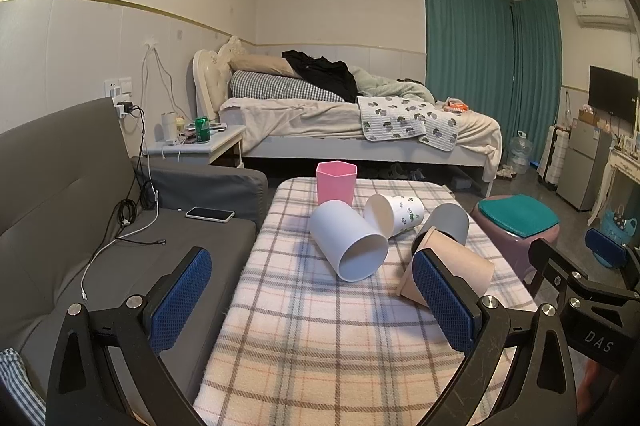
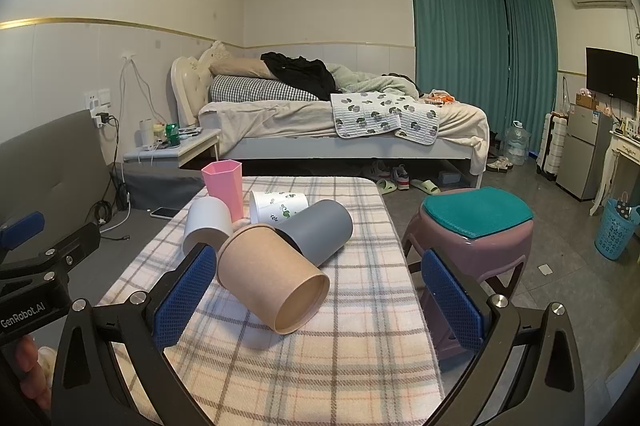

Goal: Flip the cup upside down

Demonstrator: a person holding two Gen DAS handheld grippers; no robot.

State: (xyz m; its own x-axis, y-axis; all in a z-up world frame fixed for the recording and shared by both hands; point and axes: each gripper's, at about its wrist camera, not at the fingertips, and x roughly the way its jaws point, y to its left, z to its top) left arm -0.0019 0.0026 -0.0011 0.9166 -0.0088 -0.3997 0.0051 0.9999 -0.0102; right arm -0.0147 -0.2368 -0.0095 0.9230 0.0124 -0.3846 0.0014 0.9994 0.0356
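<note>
Several cups sit on a plaid-covered table [image 1: 304,338]. A pink hexagonal cup [image 1: 336,186] stands upright at the far end. A plain white cup [image 1: 348,240], a white leaf-print cup [image 1: 396,214], a grey cup [image 1: 450,224] and a tan paper cup [image 1: 460,266] lie on their sides. My left gripper [image 1: 316,294] is open and empty, short of the white cup. My right gripper [image 2: 320,290] is open and empty, with the tan cup [image 2: 272,278] lying between its fingers, untouched. The grey cup [image 2: 320,230], white cup [image 2: 208,222] and pink cup [image 2: 224,186] lie behind it.
A grey sofa [image 1: 80,226] with a phone [image 1: 210,214] and cables is left of the table. A purple stool with a teal cushion [image 2: 476,222] stands to the right. A bed [image 2: 340,130] and nightstand [image 2: 176,146] are behind. A blue basket [image 2: 616,226] stands far right.
</note>
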